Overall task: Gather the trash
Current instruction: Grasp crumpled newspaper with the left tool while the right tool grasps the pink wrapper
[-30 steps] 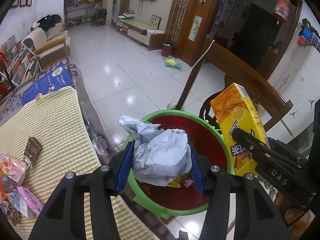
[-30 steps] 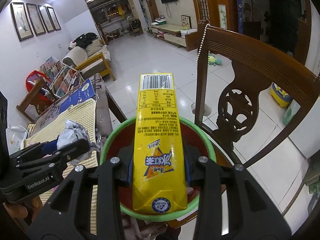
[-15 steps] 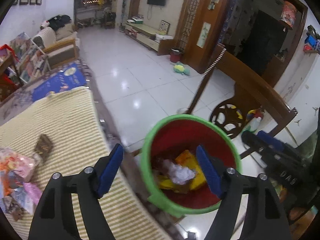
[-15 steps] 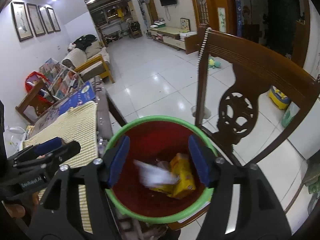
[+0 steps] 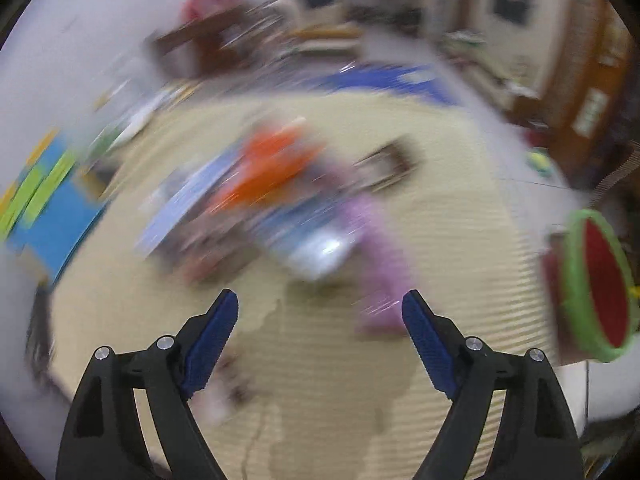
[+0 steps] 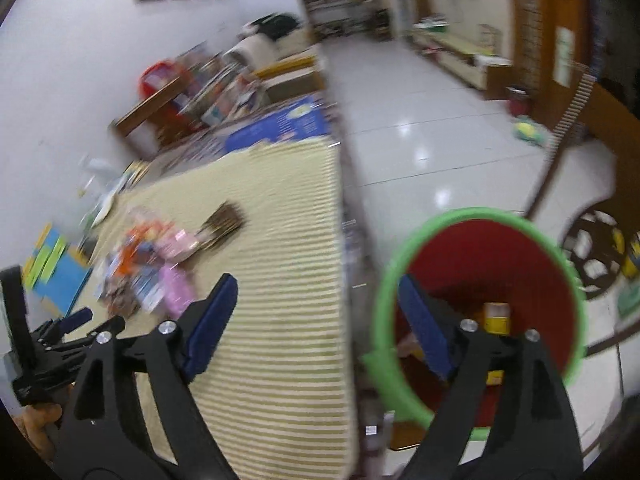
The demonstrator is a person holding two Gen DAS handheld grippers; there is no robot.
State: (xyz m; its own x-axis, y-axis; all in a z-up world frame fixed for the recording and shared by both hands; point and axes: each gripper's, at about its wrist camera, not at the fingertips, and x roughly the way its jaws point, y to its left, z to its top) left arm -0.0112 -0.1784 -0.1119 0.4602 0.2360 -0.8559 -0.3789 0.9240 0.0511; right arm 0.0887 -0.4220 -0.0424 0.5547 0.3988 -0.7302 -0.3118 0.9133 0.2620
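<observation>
A red bin with a green rim (image 6: 476, 216) stands beside the table; a yellow carton (image 6: 496, 316) lies inside it. That bin (image 5: 600, 288) shows at the right edge of the blurred left wrist view. A heap of colourful wrappers (image 5: 280, 200) lies on the striped cloth (image 5: 320, 380), with a purple packet (image 5: 380, 256) at its near side. My left gripper (image 5: 320, 308) hovers over the cloth just short of the heap, jaws opening, nothing between them. My right gripper (image 6: 316, 296) straddles the table edge and the bin's rim, jaws opening and empty. The wrapper heap (image 6: 148, 264) lies to its left.
A dark brown packet (image 6: 224, 224) lies apart from the heap. A blue book (image 6: 284, 124) lies at the table's far end. A carved wooden chair (image 6: 596, 248) stands behind the bin. White tiled floor (image 6: 432, 120) stretches beyond the table.
Both grippers let go of their trash, the crumpled wrapper and the yellow carton, which dropped into the bin. Both then swung left toward the table, the left one furthest, over the wrapper heap.
</observation>
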